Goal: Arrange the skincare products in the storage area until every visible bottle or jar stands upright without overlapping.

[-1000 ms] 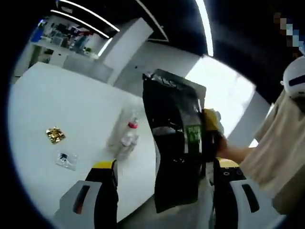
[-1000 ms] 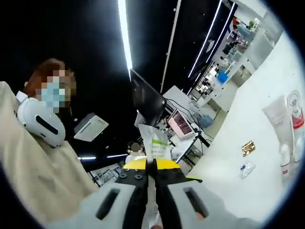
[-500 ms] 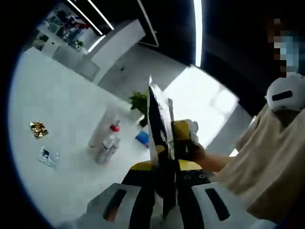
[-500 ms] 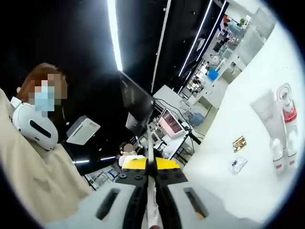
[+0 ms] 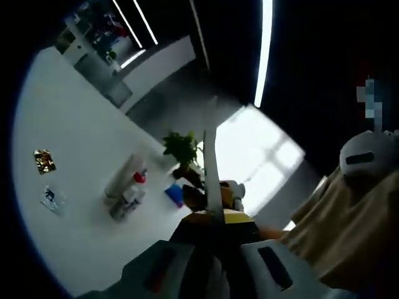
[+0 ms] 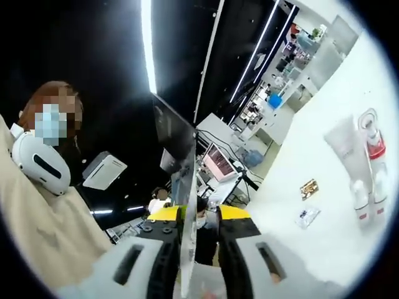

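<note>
Left gripper view, L to R: gold foil packet [image 5: 43, 161] and clear sachet [image 5: 50, 198] are lying flat at left on the white table [image 5: 75, 137], just beside each other. Near centre-left the skincare cluster [image 5: 124, 190] is sitting on the table: a pale tube w/ a red-capped bottle beside it, too small to say upright or tipped. A green plant [image 5: 181, 146] is showing behind. At bottom centre the left gripper [image 5: 215, 219] is pressing its jaws together on a thin pouch [image 5: 211, 168], seen edge-on.

Right gripper view, L to R: person in beige top [image 6: 43, 224] is filling the left side. At bottom centre the right gripper [image 6: 193, 215] is standing w/ jaws slightly parted, the pouch [image 6: 184, 205] between them; can't tell if it's gripping. At right, foil packet [image 6: 308, 188] and sachet [image 6: 307, 215] on the table [image 6: 349, 93], then the white tube [image 6: 344, 149] and red-capped bottle [image 6: 374, 146] at far right.
</note>
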